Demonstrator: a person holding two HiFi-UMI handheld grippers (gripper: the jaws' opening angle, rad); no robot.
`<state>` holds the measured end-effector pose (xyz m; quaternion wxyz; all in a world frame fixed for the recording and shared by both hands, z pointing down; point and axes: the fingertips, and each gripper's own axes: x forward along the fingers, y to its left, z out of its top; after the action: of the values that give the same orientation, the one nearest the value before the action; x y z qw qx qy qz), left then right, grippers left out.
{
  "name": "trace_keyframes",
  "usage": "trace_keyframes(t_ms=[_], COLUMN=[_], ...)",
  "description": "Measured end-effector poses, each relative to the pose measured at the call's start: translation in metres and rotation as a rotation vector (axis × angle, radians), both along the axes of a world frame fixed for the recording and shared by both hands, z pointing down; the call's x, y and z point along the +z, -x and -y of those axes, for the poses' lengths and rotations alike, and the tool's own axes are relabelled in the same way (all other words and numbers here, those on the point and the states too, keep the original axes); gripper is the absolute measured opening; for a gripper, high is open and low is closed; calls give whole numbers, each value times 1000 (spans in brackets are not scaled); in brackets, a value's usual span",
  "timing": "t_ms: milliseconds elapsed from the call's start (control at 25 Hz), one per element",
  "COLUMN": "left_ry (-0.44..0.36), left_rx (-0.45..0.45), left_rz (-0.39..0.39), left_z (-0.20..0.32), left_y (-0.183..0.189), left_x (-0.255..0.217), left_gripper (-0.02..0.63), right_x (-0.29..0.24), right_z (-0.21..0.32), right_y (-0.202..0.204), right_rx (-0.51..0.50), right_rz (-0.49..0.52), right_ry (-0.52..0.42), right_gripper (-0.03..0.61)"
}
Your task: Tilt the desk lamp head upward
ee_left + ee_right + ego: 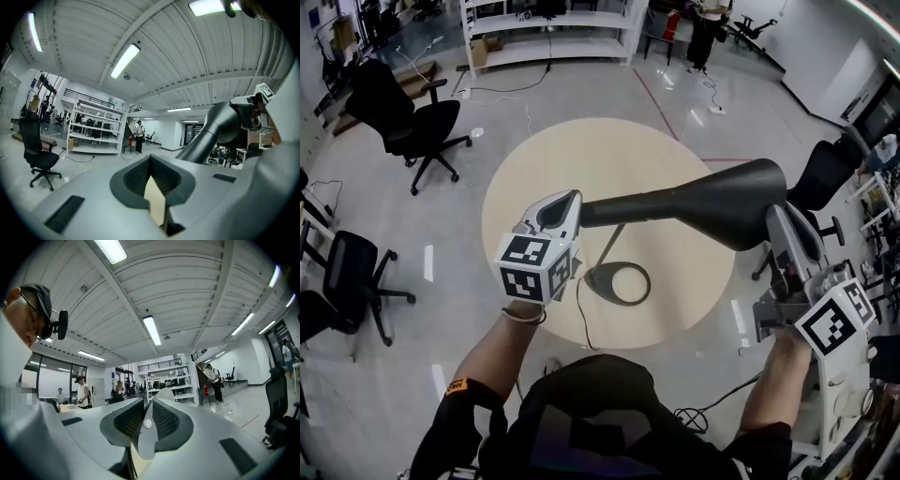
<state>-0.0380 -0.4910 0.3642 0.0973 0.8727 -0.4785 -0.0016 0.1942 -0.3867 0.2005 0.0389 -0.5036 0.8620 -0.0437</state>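
We see a pale grey floor [609, 94] crossed by a red line [654, 92], with a round beige table [581, 159] in the middle and black office chairs [417, 122] to the left. White shelving [548, 42] stands at the far side. Long strip lights [125, 61] run along the ribbed white ceiling [187, 56].

Round beige table [553, 159], black office chair [417, 122] far left, second chair [352, 277] nearer, white shelving rack [548, 28] at the back, standing person [708, 28] right of it, red floor line [654, 92], ceiling strip light [125, 61].
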Motion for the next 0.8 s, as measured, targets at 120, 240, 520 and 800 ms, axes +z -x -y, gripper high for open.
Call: trace_keyframes(t_ms=[120,240,520,800], left_ry=[13,14,23,32], left_rx=[-15,-23,-19,-11], left_rz=[0,3,5,13], left_z=[5,2,-4,-8], left_y=[6,0,-10,-20], left_x=[9,16,24,28], left_gripper=[48,46,46,45], right_x=[-12,-20,-33,-45], right_z=[6,4,0,-3], right_y=[18,26,41,55], right_rx=[-1,-5,-25,-33], right_rz=[-51,-88,-141,-191], right_ry=[-28,-51,-84,-110], right_gripper=[67,67,66,67])
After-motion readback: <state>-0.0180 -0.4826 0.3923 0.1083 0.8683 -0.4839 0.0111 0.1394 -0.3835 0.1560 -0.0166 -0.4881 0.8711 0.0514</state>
